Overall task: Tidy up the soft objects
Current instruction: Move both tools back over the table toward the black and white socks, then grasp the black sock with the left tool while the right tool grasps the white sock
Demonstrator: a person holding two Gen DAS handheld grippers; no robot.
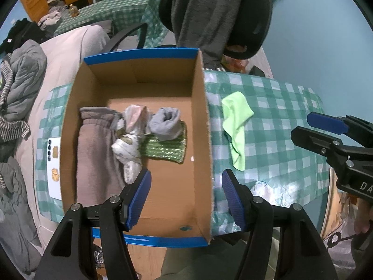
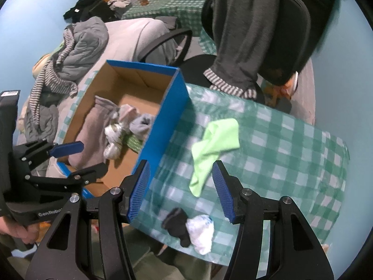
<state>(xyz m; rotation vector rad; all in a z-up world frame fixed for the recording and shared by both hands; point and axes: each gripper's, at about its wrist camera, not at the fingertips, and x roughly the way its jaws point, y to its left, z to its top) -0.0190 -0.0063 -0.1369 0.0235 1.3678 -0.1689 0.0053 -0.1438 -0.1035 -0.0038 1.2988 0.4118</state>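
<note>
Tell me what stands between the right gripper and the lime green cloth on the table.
Nothing visible. The right gripper is open and empty above the checked tablecloth, and the green cloth lies flat just ahead of its fingers. The blue box is off to one side, clear of the path.

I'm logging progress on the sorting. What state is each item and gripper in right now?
Cardboard box: open, partly filled.
Taupe garment: lying in box.
Grey sock roll: in box, on green cloth.
Lime sock: crumpled on tablecloth, outside box.
Black sock: on tablecloth, touching white bundle.
Left gripper: open, empty.
Right gripper: open, empty.
</note>
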